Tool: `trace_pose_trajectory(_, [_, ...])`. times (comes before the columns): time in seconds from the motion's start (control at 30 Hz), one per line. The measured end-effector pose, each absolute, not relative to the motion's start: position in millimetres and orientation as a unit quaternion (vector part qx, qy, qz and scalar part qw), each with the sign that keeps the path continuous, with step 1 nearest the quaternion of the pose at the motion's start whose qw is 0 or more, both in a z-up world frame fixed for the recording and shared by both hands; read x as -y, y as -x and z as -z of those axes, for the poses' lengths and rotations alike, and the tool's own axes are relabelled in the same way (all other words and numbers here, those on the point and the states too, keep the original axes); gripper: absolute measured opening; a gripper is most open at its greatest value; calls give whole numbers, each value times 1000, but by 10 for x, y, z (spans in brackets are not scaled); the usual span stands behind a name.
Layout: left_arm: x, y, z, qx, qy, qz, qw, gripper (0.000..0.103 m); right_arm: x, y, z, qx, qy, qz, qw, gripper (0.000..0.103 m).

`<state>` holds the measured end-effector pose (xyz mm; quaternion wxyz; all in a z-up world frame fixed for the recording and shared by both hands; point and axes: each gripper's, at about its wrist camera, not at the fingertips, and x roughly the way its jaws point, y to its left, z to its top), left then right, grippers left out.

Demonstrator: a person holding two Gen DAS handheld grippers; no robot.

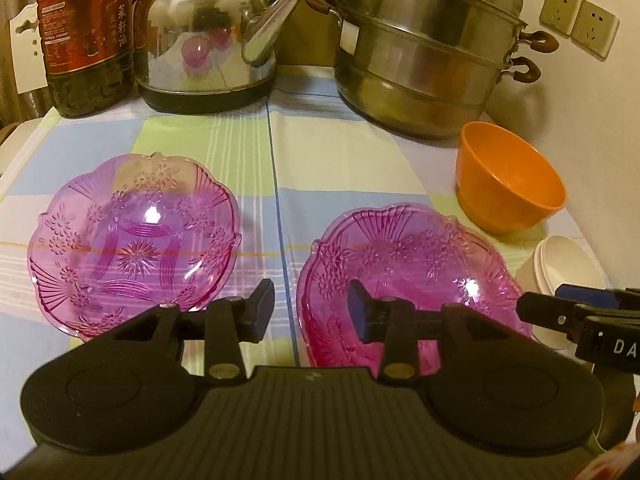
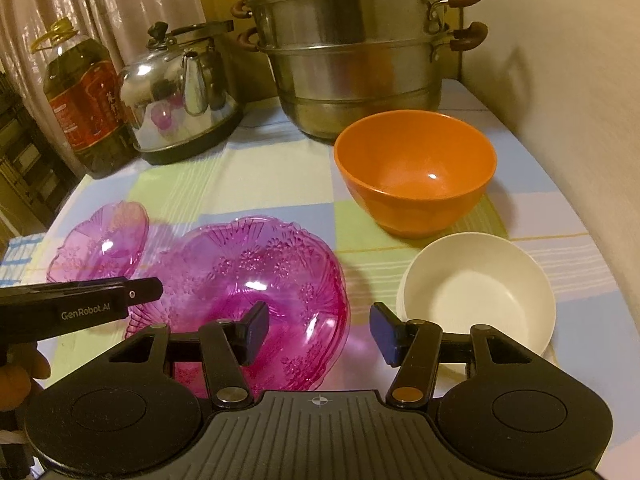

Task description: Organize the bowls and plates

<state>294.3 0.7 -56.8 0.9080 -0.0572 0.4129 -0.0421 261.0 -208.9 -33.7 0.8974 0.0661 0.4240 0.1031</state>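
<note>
Two handheld grippers hover side by side over a table, both tilted downward, neither holding anything. The left gripper has its jaws parted to a moderate gap with nothing between the blue pads; below that gap lies bare cloth, between two pink patterned plates. The right gripper stands somewhat wider, also empty, with the gap over the cloth between a pink plate and a white bowl. The left pink plate sits on the left of the table, and the right pink plate lies just beside it toward the middle, the two apart and not touching; the darker colour of the right one suggests it may be more than one plate stacked, though I cannot tell for sure. To the right of it, near the table's front right corner, rests the white bowl, whose layered rim hints at a nested stack. Just behind that stands an orange bowl, upright and empty. The table is covered by a checked cloth in pale green, blue and white. Along its far edge stand a large bottle of cooking oil at left, a shiny steel kettle in the middle, and a tall tiered steel steamer pot at right. A cream wall with two sockets closes the right side, and curtains hang behind on the left.
</note>
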Motion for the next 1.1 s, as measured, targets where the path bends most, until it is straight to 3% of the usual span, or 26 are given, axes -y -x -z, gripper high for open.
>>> trace_pose_trajectory(0.6, [-168, -2873, 477, -397, 78, 23, 914, 36, 1938, -2580, 219, -414, -77, -116, 899, 56])
trace_pose_trajectory(1.1, [-868, -2673, 216, -352, 120, -40, 927, 36, 1610, -2583, 119, -400, -83, -142, 902, 56])
